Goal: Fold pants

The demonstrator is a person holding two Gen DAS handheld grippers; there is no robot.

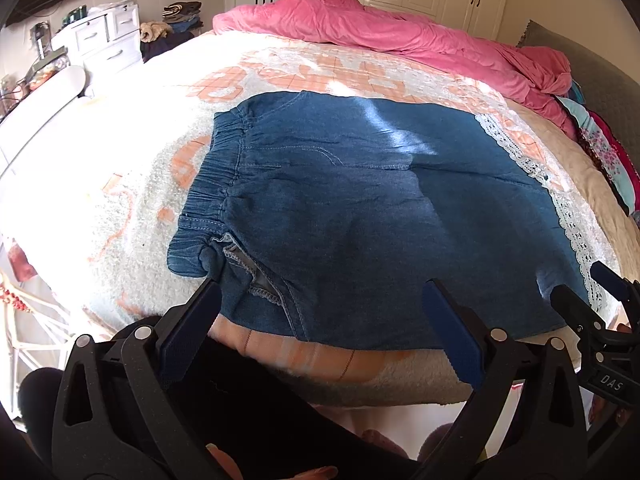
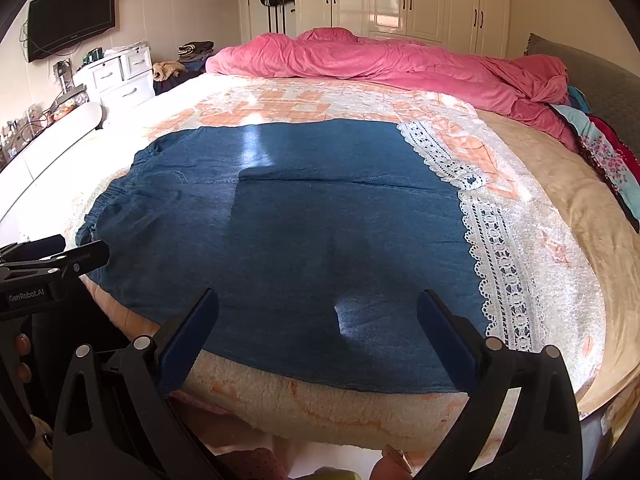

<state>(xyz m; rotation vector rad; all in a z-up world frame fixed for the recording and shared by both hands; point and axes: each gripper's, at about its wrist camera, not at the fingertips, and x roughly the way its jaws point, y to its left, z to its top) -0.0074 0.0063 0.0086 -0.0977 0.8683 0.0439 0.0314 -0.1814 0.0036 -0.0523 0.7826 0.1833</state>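
Blue denim pants [image 1: 360, 216] lie flat on the bed, elastic waistband [image 1: 216, 184] at the left, white lace hems [image 1: 560, 200] at the right. They also show in the right wrist view [image 2: 320, 232], with the lace hems [image 2: 492, 248]. My left gripper [image 1: 324, 304] is open and empty over the pants' near edge by the waistband end. My right gripper [image 2: 318, 312] is open and empty over the near edge closer to the hems. Each gripper shows at the side of the other's view: the right one [image 1: 592, 292], the left one [image 2: 60, 256].
The bed carries a fluffy white and orange blanket [image 2: 540, 280]. A pink duvet [image 2: 380, 60] is bunched at the far side. A grey headboard [image 2: 600, 80] and folded clothes [image 2: 600, 148] are at the right. White drawers [image 2: 120, 76] and a wall TV [image 2: 72, 16] stand at the left.
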